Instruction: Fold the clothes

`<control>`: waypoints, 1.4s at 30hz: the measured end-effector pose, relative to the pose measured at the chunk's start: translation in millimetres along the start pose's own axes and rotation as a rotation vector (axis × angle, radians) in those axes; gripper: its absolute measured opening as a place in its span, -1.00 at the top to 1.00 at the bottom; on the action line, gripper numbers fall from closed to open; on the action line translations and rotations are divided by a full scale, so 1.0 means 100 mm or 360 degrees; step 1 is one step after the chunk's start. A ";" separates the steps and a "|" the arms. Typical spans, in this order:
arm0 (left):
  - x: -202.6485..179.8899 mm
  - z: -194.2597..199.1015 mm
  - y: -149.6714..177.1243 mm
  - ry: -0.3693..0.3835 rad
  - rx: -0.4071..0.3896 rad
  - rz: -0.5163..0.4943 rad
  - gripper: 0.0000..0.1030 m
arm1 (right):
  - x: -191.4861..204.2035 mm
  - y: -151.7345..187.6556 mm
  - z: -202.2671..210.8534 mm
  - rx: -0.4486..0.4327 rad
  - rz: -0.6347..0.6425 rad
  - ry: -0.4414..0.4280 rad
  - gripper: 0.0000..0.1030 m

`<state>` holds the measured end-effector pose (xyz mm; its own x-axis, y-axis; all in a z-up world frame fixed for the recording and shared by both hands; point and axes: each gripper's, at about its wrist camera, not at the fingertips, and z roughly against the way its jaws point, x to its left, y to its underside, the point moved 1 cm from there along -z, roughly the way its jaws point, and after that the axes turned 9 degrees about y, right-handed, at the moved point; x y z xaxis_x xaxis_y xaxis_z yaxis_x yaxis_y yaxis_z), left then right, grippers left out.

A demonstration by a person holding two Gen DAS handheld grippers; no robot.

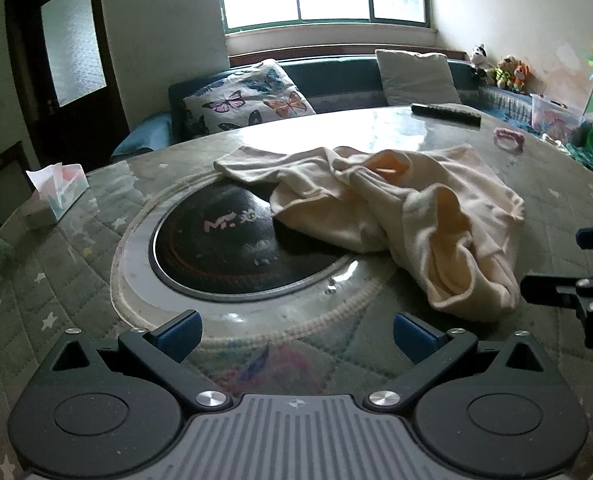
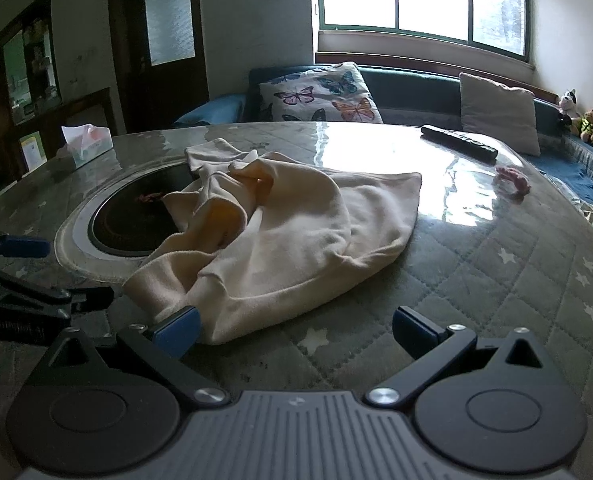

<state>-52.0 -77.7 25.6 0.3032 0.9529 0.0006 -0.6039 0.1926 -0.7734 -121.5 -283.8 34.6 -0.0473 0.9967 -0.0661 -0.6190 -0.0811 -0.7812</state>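
Cream garment (image 2: 296, 236), soft knit, lies crumpled on quilted table (image 2: 496, 272).

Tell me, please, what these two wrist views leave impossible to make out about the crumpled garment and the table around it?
- Cream garment: bunched, folds hide its type in both views.
- Black hotplate: garment covers its right part; the logo is unreadable, blurred.
- Pink item: too small to identify.
- Right gripper: its left finger's pad meets the hem; contact unclear.
- Left gripper: open over the table.
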 end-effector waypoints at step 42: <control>0.17 -1.00 -0.91 0.0516 0.0055 0.0095 0.84 | 0.82 -1.36 -1.65 0.0061 0.0334 -0.0242 0.16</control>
<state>81.8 -102.7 33.2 0.4822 0.8397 -0.2499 -0.6504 0.1520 -0.7442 88.6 -191.9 32.9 -0.2933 0.9475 -0.1277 -0.6122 -0.2887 -0.7362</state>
